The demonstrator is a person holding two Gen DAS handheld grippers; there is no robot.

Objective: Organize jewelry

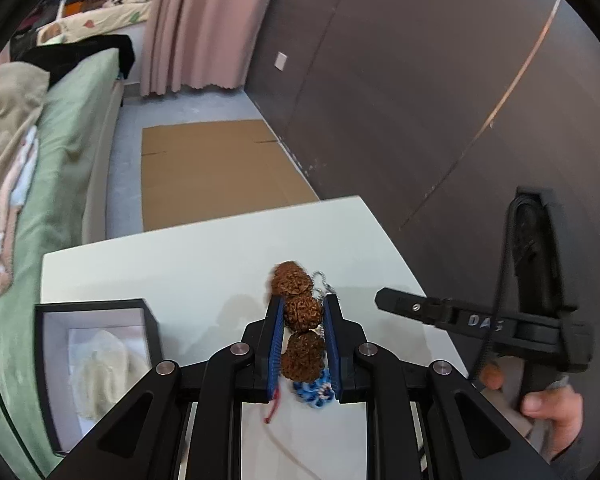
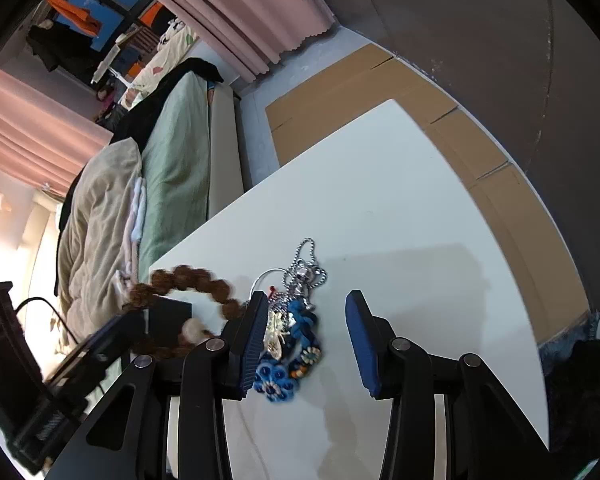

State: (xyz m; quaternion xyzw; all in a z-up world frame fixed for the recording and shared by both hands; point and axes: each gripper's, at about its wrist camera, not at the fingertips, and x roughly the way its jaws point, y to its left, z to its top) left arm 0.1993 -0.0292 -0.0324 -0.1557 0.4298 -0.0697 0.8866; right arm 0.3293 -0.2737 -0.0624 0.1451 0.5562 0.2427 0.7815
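The left gripper point(image 1: 302, 312) pinches bumpy brown round beads point(image 1: 302, 309). The right gripper point(image 2: 308, 334) gapes wide, blue woolly flowers point(image 2: 278, 382) just beside one finger.

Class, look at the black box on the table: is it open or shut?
Open: the black box has no lid on, and its pale lining shows inside.

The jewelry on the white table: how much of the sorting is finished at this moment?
Little looks done: the open box holds only pale padding, no jewelry that I can see. In hand: the left gripper is shut on the brown bead bracelet. Left: the blue flower piece, the silver chain and a ring lie heaped on the table, by the open right gripper.
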